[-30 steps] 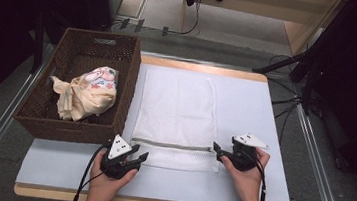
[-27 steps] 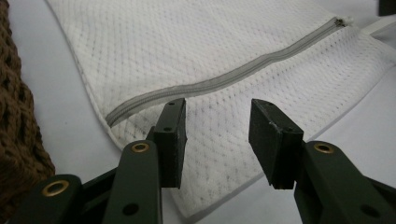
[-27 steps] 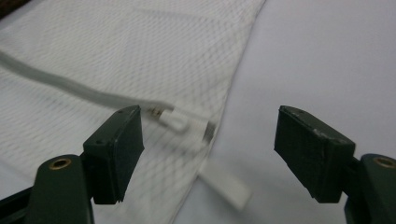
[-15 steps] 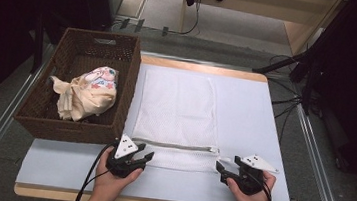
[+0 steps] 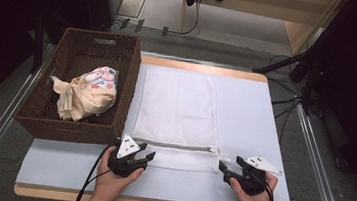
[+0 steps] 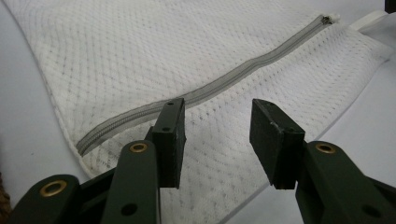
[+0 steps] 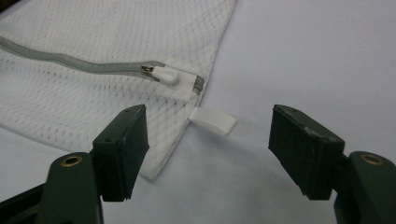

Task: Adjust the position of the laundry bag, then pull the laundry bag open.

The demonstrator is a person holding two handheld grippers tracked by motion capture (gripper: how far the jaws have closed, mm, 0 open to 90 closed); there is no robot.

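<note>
A white mesh laundry bag (image 5: pixel 178 110) lies flat on the table, its grey zipper (image 5: pixel 176 146) running across the near end. My left gripper (image 5: pixel 144 157) is at the bag's near left corner. In the left gripper view its jaws (image 6: pixel 217 140) are apart over the mesh (image 6: pixel 140 56) just below the zipper (image 6: pixel 224 86), pressing on nothing. My right gripper (image 5: pixel 223 168) rests just off the near right corner. In the right gripper view it (image 7: pixel 208 154) is open wide, with the bag's white tab (image 7: pixel 213 121) lying between the jaws and the zipper pull (image 7: pixel 166 75) beyond them.
A brown wicker basket (image 5: pixel 39 116) stands at the table's left and holds a bundled cream cloth with a printed pattern (image 5: pixel 86 93). The pale table top (image 5: pixel 255 113) extends right of the bag. Cables and dark stands are on the floor behind and to the right.
My right gripper has drawn back from the bag's near right corner toward the table's front edge. The left gripper has stayed about where it was. The bag lies as before.
</note>
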